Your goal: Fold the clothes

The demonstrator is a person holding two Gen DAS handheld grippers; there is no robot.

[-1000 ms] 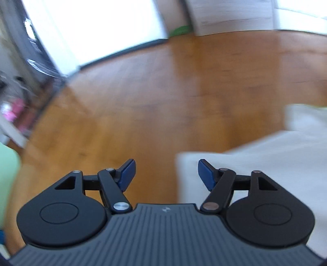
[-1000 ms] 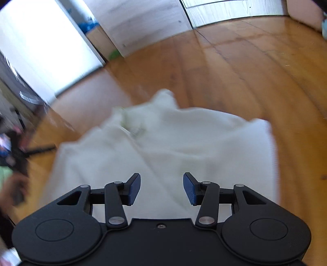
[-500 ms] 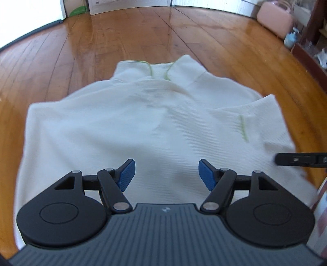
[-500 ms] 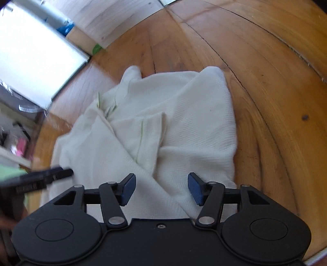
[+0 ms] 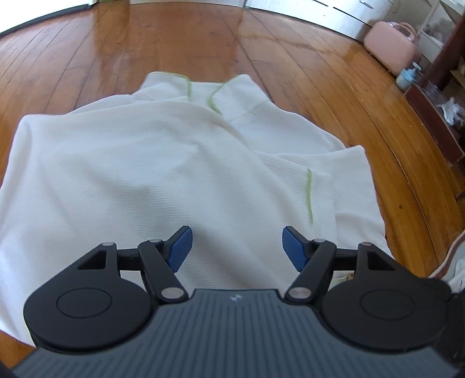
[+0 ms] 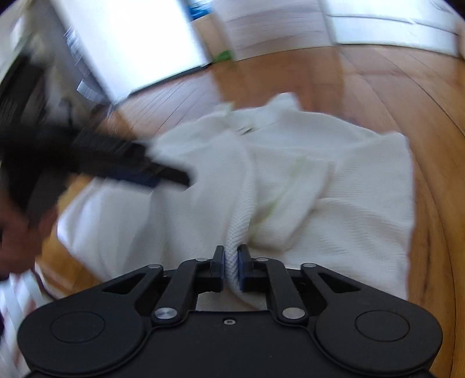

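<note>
A white knit shirt with thin green trim [image 5: 151,162] lies spread on the wooden floor, collar at the far end. My left gripper [image 5: 235,247] is open and empty, hovering over the shirt's near part. My right gripper [image 6: 231,267] is shut on a bunched fold of the white shirt [image 6: 334,186] near its lower edge; the cloth rises in a ridge from the jaws. The left gripper also shows in the right wrist view [image 6: 162,176] as a blurred dark shape over the shirt's left side.
Wooden floor [image 5: 305,72] surrounds the shirt. A pink case [image 5: 391,48] and a dark wooden shelf unit [image 5: 436,110] stand at the far right. A bright doorway [image 6: 130,43] and white cabinets [image 6: 377,23] are at the back.
My right gripper has closed on a fold of the shirt and pulled it up. The left gripper stays open over the shirt and has moved slightly closer.
</note>
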